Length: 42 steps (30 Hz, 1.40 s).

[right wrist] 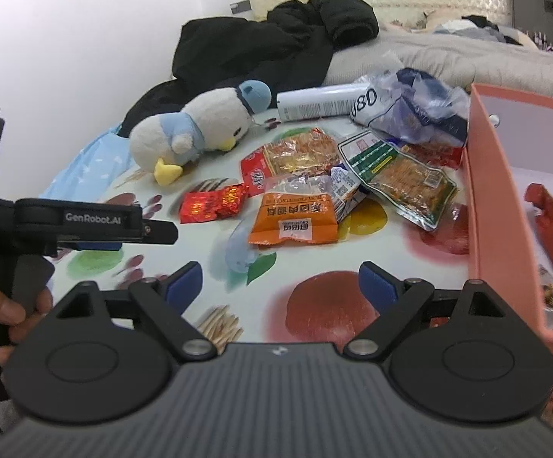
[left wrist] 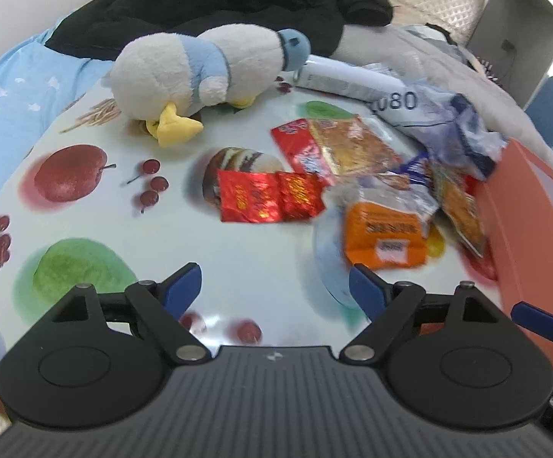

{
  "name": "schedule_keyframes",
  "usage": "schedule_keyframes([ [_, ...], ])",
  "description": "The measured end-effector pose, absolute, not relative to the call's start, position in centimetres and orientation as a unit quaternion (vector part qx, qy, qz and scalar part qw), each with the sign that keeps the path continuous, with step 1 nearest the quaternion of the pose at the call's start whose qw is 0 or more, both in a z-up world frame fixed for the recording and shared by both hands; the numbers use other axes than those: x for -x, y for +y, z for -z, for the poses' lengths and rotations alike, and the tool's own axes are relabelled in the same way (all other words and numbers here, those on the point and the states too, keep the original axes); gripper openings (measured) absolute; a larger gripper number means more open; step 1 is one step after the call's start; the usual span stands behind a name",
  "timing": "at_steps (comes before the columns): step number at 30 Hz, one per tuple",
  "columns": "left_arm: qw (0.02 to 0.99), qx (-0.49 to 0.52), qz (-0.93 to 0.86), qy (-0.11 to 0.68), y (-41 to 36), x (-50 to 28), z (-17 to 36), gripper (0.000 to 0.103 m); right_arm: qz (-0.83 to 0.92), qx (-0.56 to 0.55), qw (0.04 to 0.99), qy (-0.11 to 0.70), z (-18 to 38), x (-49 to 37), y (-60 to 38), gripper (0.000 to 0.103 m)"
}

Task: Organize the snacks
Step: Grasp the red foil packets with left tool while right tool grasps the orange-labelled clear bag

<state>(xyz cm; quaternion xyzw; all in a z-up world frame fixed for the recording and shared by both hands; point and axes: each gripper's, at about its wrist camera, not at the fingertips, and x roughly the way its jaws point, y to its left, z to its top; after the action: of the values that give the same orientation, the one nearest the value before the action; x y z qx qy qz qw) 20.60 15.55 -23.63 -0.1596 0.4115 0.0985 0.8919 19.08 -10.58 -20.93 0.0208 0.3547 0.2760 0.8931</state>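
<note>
Snack packets (right wrist: 293, 225) on table, both hand-held grippers (left wrist: 274, 286) angled down, spread.

Bare tablecloth (right wrist: 295, 267) is lying open just ahead of my jaws. Beyond it the snack packets (right wrist: 299, 194) are crowding the middle, the pink box (right wrist: 505, 229) is walling my right, and the plush duck (left wrist: 200, 76) is blocking the far left.
</note>
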Motion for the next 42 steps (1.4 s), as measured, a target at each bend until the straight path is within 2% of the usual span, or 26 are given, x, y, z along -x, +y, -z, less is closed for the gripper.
schedule_keyframes([
  [9,0.890,0.161,-0.092,0.416,17.6,-27.0,26.2,0.088,-0.273,0.004,0.892,0.362,24.3,-24.7,-7.1,0.090],
  [15,0.898,0.167,-0.071,0.400,17.2,-30.0,26.4,0.085,-0.285,0.032,0.896,0.339,25.6,-27.5,-5.2,0.090],
  [23,0.892,0.145,-0.053,0.424,15.8,-32.6,28.2,0.065,-0.296,0.088,0.894,0.325,27.8,-29.0,-3.3,0.090],
  [29,0.893,0.139,-0.055,0.425,15.4,-32.3,28.2,0.043,-0.283,0.117,0.899,0.313,27.9,-28.4,-2.7,0.063],
  [31,0.893,0.139,-0.055,0.425,15.2,-32.0,28.0,0.043,-0.278,0.114,0.902,0.311,27.6,-28.3,-2.9,0.046],
  [34,0.894,0.142,-0.052,0.422,14.8,-31.2,27.5,0.042,-0.272,0.110,0.904,0.310,27.2,-28.0,-3.4,0.031],
  [42,0.896,0.148,-0.044,0.417,13.1,-27.9,26.0,0.042,-0.273,0.093,0.905,0.314,25.7,-26.1,-5.3,0.017],
])
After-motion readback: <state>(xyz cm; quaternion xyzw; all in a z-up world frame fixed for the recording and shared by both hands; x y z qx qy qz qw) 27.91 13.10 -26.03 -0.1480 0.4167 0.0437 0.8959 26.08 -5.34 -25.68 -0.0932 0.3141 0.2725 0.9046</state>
